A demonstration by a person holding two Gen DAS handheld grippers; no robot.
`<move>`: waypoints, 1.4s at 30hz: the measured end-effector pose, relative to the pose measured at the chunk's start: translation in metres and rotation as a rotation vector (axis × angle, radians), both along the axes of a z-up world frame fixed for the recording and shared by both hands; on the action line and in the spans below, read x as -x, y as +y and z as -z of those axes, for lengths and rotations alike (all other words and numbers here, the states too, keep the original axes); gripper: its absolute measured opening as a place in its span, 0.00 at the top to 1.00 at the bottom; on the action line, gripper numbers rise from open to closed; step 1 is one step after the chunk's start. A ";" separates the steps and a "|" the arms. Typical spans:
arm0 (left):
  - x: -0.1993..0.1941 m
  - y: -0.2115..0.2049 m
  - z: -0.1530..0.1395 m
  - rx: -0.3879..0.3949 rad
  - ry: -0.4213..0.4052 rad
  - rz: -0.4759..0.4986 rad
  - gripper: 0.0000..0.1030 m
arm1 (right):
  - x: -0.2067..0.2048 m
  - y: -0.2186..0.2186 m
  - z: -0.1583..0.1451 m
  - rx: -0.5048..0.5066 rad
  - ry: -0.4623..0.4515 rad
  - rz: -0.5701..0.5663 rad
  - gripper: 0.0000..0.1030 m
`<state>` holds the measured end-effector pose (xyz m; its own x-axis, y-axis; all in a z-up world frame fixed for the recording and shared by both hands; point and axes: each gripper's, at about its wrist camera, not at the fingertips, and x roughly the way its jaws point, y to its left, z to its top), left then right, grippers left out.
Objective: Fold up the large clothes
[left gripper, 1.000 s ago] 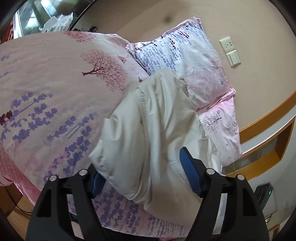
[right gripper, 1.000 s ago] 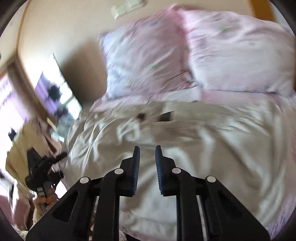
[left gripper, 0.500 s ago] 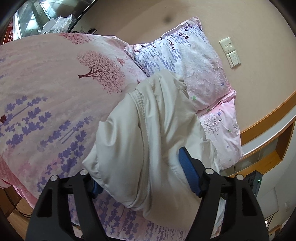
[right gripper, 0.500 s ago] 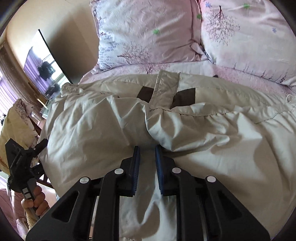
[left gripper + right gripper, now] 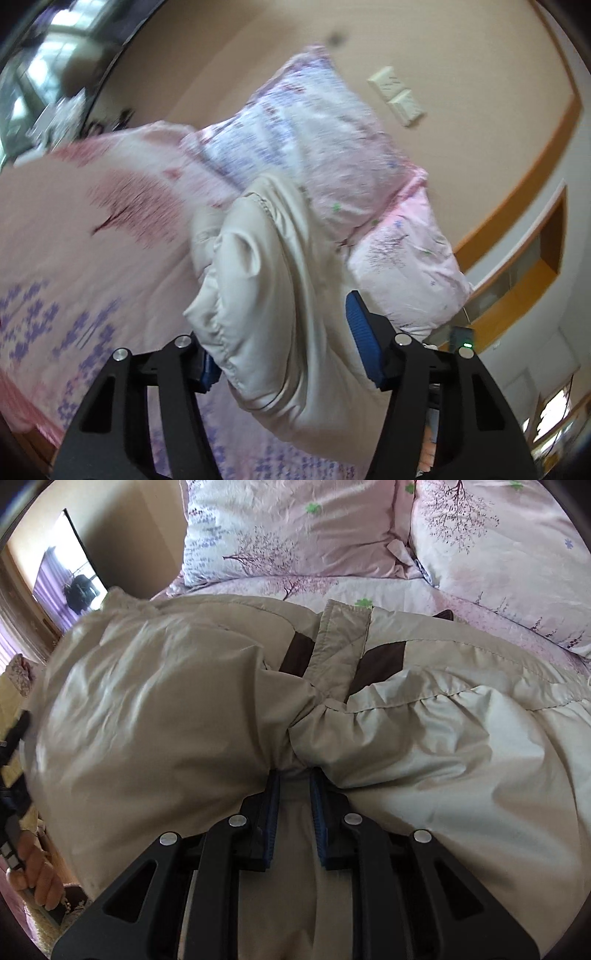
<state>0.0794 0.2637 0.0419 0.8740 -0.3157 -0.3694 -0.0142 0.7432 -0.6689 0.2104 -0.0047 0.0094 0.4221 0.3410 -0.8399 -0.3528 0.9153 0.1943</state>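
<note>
A: The puffy beige padded jacket (image 5: 177, 709) lies spread across the bed with the pink floral cover (image 5: 74, 229), its collar end towards the two floral pillows (image 5: 295, 531) at the head edge. How far along would you say it is?

B: Early, I judge. The body is bunched and rumpled, with no flat, squared fold anywhere in sight.

A: And the right gripper (image 5: 294, 775)?

B: Its blue-padded jaws stand nearly together with a pinch of beige fabric between them, near the middle of the jacket, below the brown patches by the collar tab.

A: The left gripper (image 5: 284, 332)?

B: Its jaws stand wide apart around a thick roll of the jacket (image 5: 266, 280) at the bed's side edge. That view is blurred, so whether the pads (image 5: 360, 332) actually press the cloth I cannot tell.

A: So what remains?

B: Smoothing it, bringing the sides in, then doubling it over: most of the job, it seems.
</note>
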 end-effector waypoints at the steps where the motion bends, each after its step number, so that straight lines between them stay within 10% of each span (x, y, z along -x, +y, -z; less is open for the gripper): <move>1: 0.000 -0.006 -0.008 -0.018 -0.028 0.015 0.43 | -0.001 0.000 0.001 0.001 0.002 0.002 0.82; 17: -0.015 -0.088 -0.067 -0.119 -0.250 0.232 0.41 | -0.011 -0.008 0.009 -0.030 0.044 0.008 0.82; 38: -0.032 -0.173 -0.081 -0.176 -0.295 0.412 0.39 | -0.040 -0.041 0.000 -0.098 0.170 0.020 0.84; 42: -0.030 -0.187 -0.082 -0.170 -0.313 0.463 0.39 | -0.013 -0.078 -0.024 -0.149 0.077 0.037 0.84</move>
